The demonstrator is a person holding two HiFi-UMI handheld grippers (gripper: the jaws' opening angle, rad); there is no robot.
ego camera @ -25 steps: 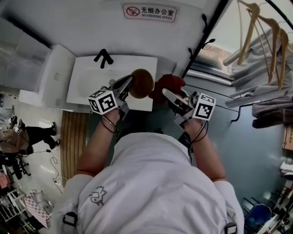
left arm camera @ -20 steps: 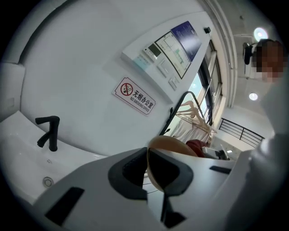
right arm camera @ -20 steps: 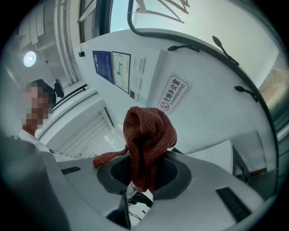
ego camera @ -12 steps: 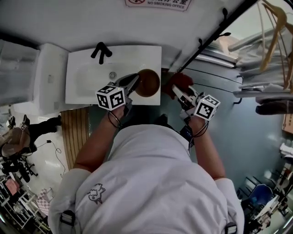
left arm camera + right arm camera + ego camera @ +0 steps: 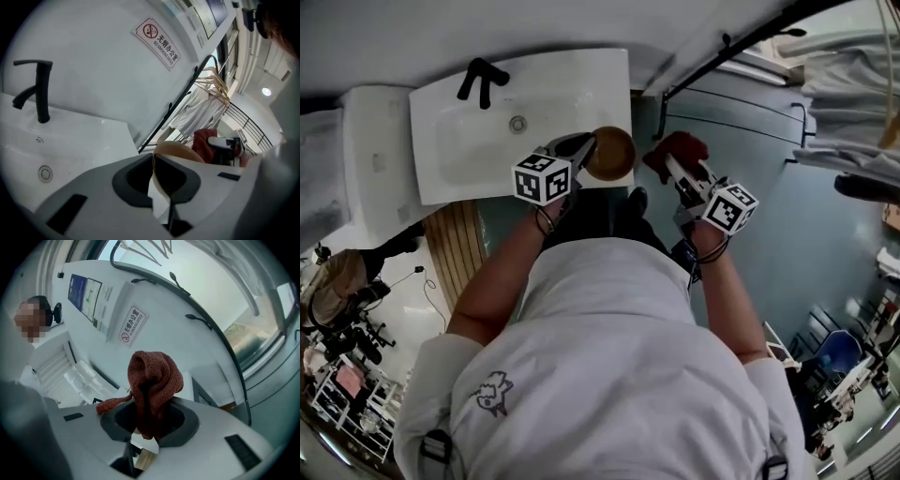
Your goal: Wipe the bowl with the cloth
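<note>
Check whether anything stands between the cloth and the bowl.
Nothing visible does. The right gripper holds the red cloth beside the brown bowl, which the left gripper grips by its rim; only open air separates them.

We count one brown bowl (image 5: 610,153) and one red cloth (image 5: 675,150) out here, plus two grippers, the left gripper (image 5: 586,148) and the right gripper (image 5: 671,165), with one marker cube (image 5: 542,178) on the left and a second cube (image 5: 730,207) on the right. We've got one white sink (image 5: 459,150) carrying one black faucet (image 5: 478,75) and one drain (image 5: 517,123), and one no-smoking sign (image 5: 161,43) on the wall. Wooden hangers (image 5: 212,83) show by the window, too bunched for us to count.
</note>
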